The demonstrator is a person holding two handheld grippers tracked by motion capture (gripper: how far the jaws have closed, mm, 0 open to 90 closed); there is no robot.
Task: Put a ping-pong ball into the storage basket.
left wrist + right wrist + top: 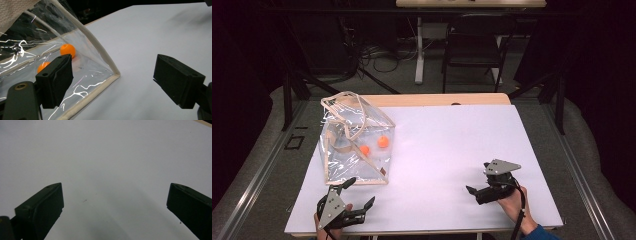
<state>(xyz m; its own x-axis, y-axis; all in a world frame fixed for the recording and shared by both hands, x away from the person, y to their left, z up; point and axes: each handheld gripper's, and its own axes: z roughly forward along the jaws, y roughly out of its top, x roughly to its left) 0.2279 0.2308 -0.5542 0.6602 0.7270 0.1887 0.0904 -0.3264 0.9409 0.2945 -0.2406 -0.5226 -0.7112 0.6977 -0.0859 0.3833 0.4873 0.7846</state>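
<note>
Clear bag (357,140) with two orange balls (383,142), table (452,145) beside.

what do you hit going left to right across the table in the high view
left gripper → clear bag → orange balls inside it → bare white table → right gripper

Clear bag (356,140) at the table's (452,145) left; bare white surface elsewhere.
</note>
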